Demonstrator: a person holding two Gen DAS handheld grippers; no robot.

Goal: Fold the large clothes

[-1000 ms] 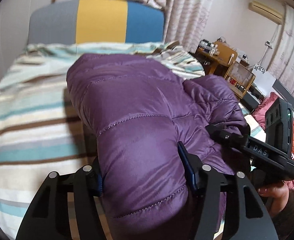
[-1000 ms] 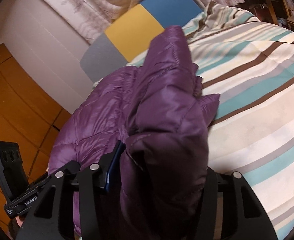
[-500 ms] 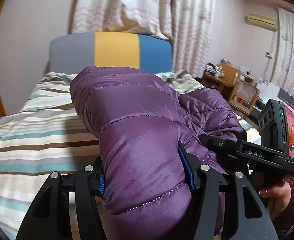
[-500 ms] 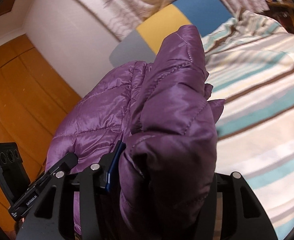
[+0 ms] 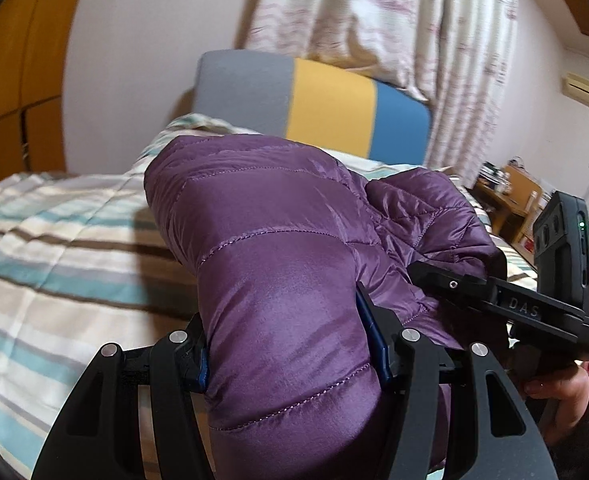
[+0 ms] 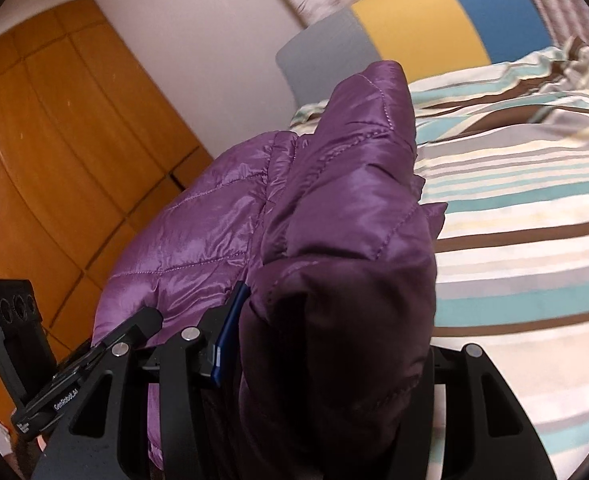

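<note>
Left gripper (image 5: 290, 340) and right gripper (image 6: 326, 332), marked "DAS" and, seemingly, "GenRobot.AI", each pinch a bunched fold of the purple jacket (image 5: 278, 248) over the near striped bed (image 5: 54, 248).

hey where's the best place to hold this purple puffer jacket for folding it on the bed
Hold the purple puffer jacket by its thick quilted edge, one bunch per gripper, coming from the near side. That is how it sits now: the left gripper and right gripper each clamp a padded fold, and the rest drapes toward the striped bedspread.
</note>
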